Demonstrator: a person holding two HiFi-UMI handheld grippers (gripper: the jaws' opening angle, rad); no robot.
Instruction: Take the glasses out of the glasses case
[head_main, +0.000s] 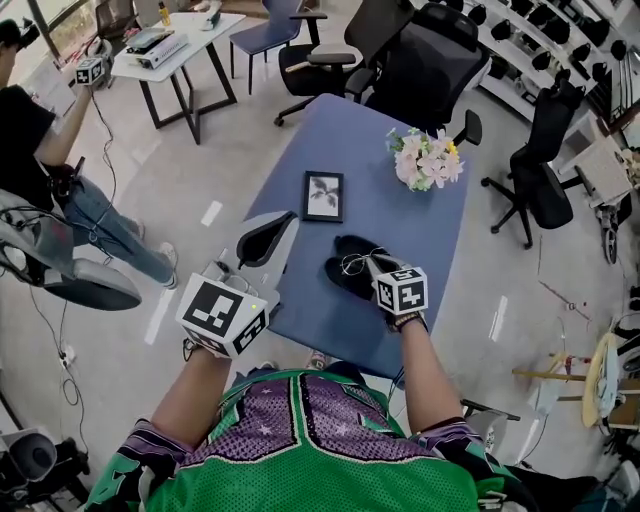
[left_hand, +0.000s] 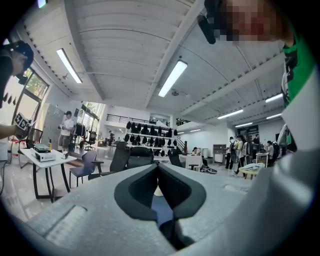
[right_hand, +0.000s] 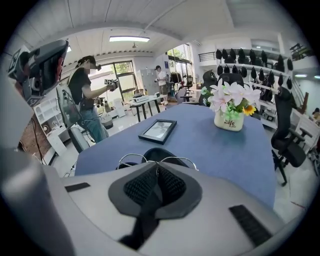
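Right gripper (right_hand: 156, 167) clamped on glasses (right_hand: 125, 159) above black case (right_hand: 159, 153) | left gripper (left_hand: 159, 172) closed, empty, raised

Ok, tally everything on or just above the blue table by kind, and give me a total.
glasses: 1
glasses case: 1
picture frame: 1
pot of flowers: 1
Total: 4
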